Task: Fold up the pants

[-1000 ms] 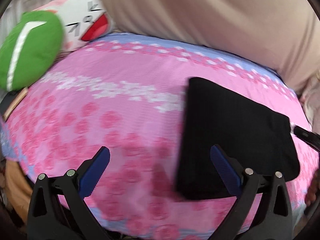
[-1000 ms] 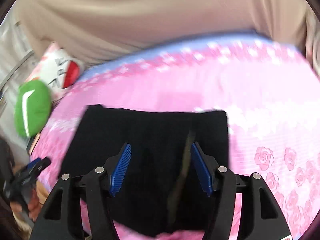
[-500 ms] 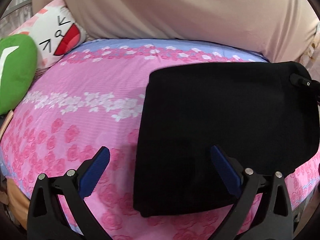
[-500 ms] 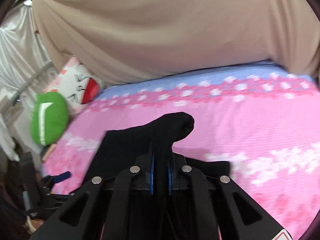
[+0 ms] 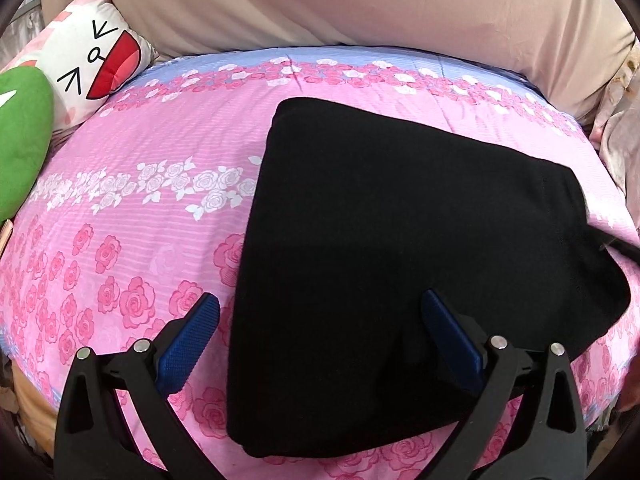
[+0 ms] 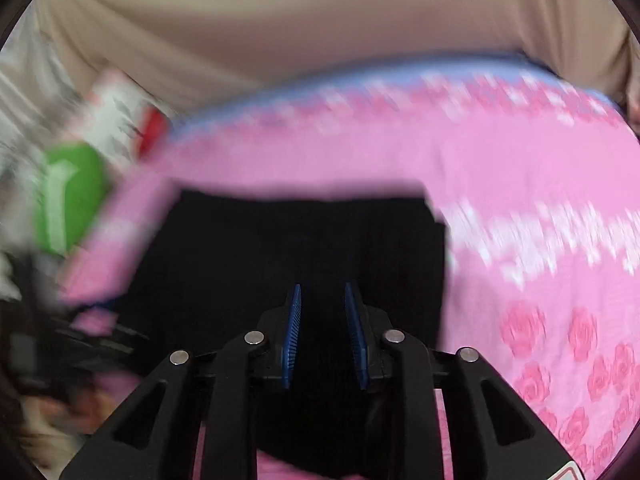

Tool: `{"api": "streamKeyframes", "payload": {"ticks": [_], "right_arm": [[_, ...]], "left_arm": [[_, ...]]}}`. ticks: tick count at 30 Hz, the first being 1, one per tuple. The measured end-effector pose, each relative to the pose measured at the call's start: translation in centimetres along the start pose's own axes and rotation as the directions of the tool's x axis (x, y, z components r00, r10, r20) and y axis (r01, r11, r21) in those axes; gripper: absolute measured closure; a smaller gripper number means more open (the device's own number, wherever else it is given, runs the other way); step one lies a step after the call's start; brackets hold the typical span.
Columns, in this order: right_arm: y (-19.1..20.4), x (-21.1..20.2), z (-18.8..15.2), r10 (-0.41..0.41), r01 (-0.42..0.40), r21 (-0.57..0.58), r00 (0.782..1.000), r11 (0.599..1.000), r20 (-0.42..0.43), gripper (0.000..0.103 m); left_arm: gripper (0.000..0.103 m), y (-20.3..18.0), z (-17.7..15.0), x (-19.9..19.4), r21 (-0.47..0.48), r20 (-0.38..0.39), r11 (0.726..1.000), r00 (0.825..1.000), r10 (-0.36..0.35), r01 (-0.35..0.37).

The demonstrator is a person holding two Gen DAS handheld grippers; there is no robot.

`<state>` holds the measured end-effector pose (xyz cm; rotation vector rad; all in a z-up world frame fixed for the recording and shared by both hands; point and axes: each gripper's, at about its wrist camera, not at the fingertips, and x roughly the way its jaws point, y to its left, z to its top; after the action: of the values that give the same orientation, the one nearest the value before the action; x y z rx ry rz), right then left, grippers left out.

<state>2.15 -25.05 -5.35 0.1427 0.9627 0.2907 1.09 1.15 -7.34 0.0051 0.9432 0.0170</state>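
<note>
The black pants (image 5: pixel 400 240) lie folded into a flat block on the pink rose-print bed sheet (image 5: pixel 160 184). My left gripper (image 5: pixel 320 316) is wide open and empty, low over the near left edge of the pants, with one finger over the sheet and the other over the cloth. In the blurred right wrist view the pants (image 6: pixel 304 240) lie flat ahead. My right gripper (image 6: pixel 322 300) hovers over their near edge with its jaws a little apart and nothing between them.
A green cushion (image 5: pixel 20 140) and a white cartoon-face pillow (image 5: pixel 96 60) lie at the bed's left end. A beige cloth backdrop (image 5: pixel 360 0) rises behind the bed. The bed's near edge runs just below the pants.
My right gripper was shut on a lifted fold of the pants; it has let go, the jaws parted and the fold dropped flat. The left gripper stayed open.
</note>
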Motion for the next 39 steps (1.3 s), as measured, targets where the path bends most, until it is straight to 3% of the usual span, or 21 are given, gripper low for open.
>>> {"api": "streamKeyframes", "payload": {"ticks": [3,5,10,13,17,19,21,24,29,33,36,39], "right_arm": [[-0.6,-1.4,0.3,0.062,-0.064,0.086,0.998,0.994,0.032,0.08],[1.2,-3.0,0.0,0.039,-0.04,0.015,0.997,0.999,0.066,0.079],[3.0,-1.8,-3.1,-0.006,0.006,-0.111,1.0,0.994,0.001,0.081],[2.0,-2.6,-3.1,0.011,-0.01,-0.059,1.0,0.998,0.019,0.081],[3.3,-4.5,-3.5,0.026,-0.022,-0.096,0.998,0.995,0.049,0.064],[2.7,-3.2,-4.3,-0.015,0.016,-0.112,1.0,0.994,0.016,0.068],[2.5,-3.6,-4.7,0.006,-0.003,-0.087,0.999,0.996,0.034,0.068],[2.9,-5.4,-4.6,-0.006,0.011,-0.076,0.998,0.997,0.066,0.06],[1.1,-7.3,-5.0,-0.048,0.049,-0.016,0.995,0.999,0.084,0.034],[-1.8,-6.7,-5.6,-0.006,0.002,0.109,0.999,0.994,0.037,0.029],[-3.1,-5.5,-5.9,0.075,-0.075,0.193,0.997,0.978,0.011,0.029],[-3.3,-4.8,-5.9,0.079,-0.076,0.213,0.997,0.974,-0.001,0.029]], "left_arm": [[0.005,0.0,0.0,-0.1,0.006,0.004,1.0,1.0,0.012,-0.012],[0.005,0.0,-0.1,-0.2,0.006,0.005,1.0,1.0,0.014,-0.014],[0.005,-0.2,-0.2,-0.2,0.007,0.008,1.0,1.0,0.016,-0.016],[0.005,-0.2,-0.4,-0.2,0.002,0.01,1.0,1.0,0.023,-0.023],[0.005,-0.4,-0.5,-0.4,0.002,0.011,1.0,1.0,0.019,-0.019],[0.005,-0.6,-0.6,-0.4,0.007,0.014,1.0,1.0,0.017,-0.017],[0.005,-0.8,-0.7,-0.6,0.009,0.015,1.0,1.0,0.022,-0.022],[0.005,-0.8,-1.0,-1.2,0.01,0.016,1.0,1.0,0.015,-0.015],[0.005,-0.2,-1.8,-1.8,0.002,-0.006,0.998,0.998,-0.059,0.059],[0.005,1.4,-2.4,-1.5,-0.044,-0.044,0.986,0.986,-0.162,0.16],[0.005,2.7,-2.8,0.1,-0.139,-0.111,0.957,0.956,-0.27,0.254],[0.005,3.2,-3.1,0.3,-0.172,-0.117,0.944,0.946,-0.303,0.281]]}}
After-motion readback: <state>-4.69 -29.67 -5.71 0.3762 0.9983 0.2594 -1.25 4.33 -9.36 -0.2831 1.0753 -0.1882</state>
